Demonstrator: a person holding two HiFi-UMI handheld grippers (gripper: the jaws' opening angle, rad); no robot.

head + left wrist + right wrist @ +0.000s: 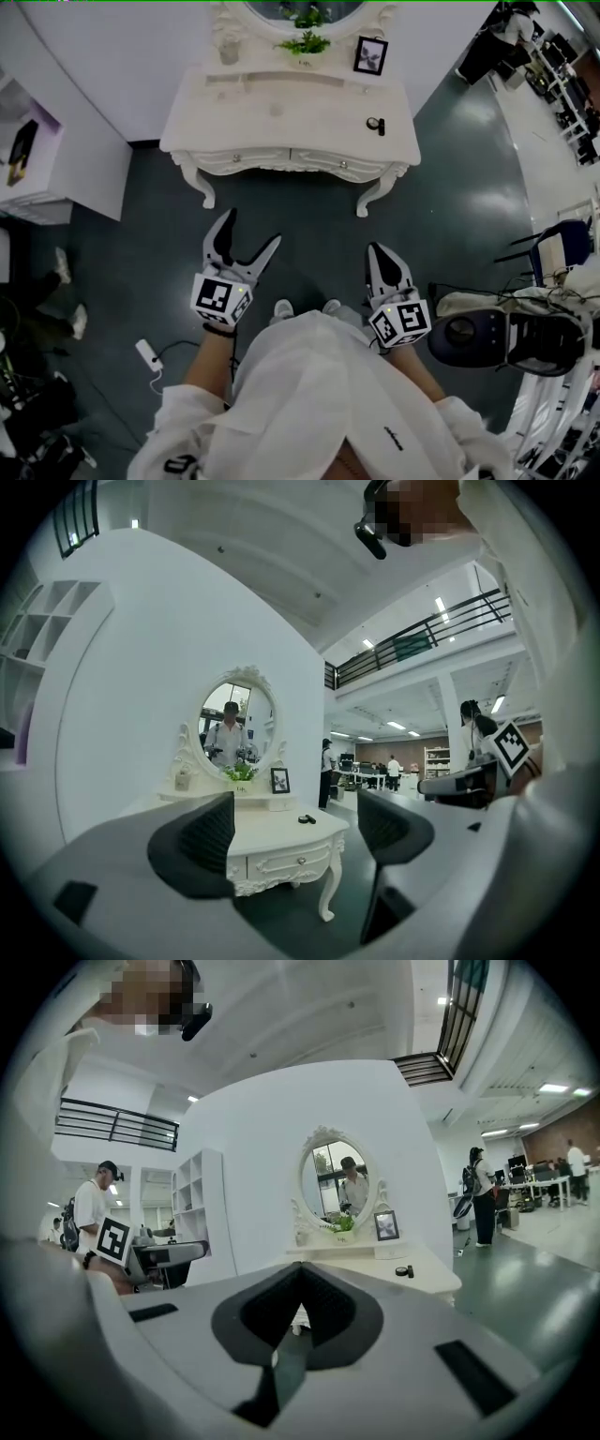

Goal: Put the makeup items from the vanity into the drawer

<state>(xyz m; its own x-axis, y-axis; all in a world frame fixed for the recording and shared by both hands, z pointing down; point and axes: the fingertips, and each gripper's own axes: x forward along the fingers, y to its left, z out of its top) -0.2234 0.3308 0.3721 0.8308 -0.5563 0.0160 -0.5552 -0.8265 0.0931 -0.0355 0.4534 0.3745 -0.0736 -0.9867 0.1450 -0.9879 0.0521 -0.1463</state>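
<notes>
A white vanity point(281, 117) stands ahead of me on the dark floor, its two front drawers point(286, 159) closed. A small black compact and a black tube point(376, 125) lie near the top's right edge; the left gripper view shows these makeup items point(306, 818) too, and they appear in the right gripper view point(404, 1270). My left gripper point(251, 227) hangs well short of the vanity, open, with nothing between its pads point(202, 841). My right gripper point(378, 249) is beside it, also short of the vanity, its jaws shut and empty point(300, 1274).
On the vanity's back shelf are a framed picture point(370, 54), a green plant point(305, 42) and a small jar point(230, 52) below an oval mirror. A white shelf unit point(37, 159) stands left, a blue chair point(553, 248) right. A power strip point(148, 353) lies on the floor.
</notes>
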